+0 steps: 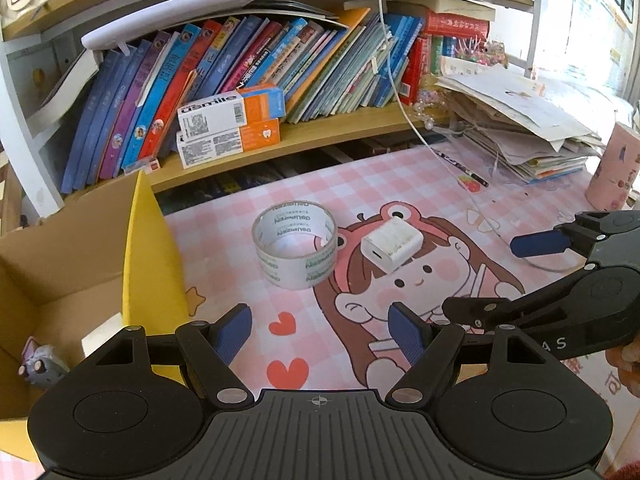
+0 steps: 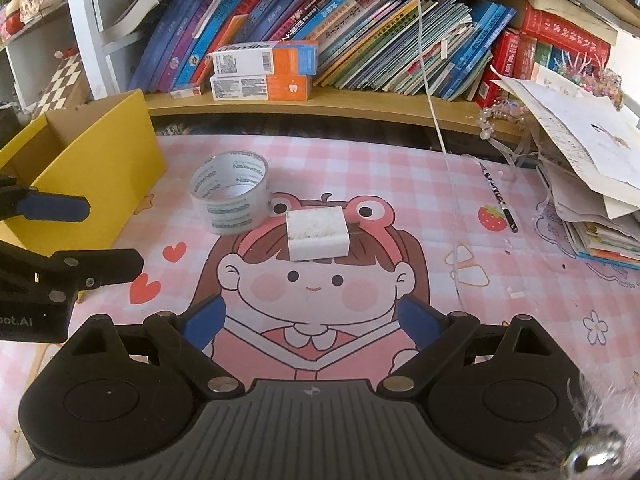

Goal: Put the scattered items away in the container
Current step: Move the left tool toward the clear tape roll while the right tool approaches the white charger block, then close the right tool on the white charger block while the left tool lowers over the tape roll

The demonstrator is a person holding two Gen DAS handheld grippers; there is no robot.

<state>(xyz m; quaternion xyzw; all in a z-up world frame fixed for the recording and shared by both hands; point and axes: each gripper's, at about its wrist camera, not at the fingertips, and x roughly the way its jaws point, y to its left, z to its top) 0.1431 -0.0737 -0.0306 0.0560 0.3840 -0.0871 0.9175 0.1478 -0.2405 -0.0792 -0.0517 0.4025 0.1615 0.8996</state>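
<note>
A: What do we get from the left camera that the right one misses?

B: The inside of the yellow box (image 1: 154, 248), at the left: a small grey toy (image 1: 40, 366) sits in it. Our right camera shows only its outer wall.

A: Any writing we can read?

B: "usmile" on the white-and-orange cartons (image 1: 230, 110) on the shelf, far side.

A: And the scattered things?

B: The tape roll (image 2: 230, 196) stands on its rim on the pink mat (image 2: 400, 168), hole facing up, just right of the box. The white charger (image 2: 318, 232) lies flat beside it, long side running left-right.

A: Our tongs?

B: Left gripper (image 1: 320, 330) and right gripper (image 2: 312, 318) both spread wide, holding nothing, near edge of the mat.
</note>
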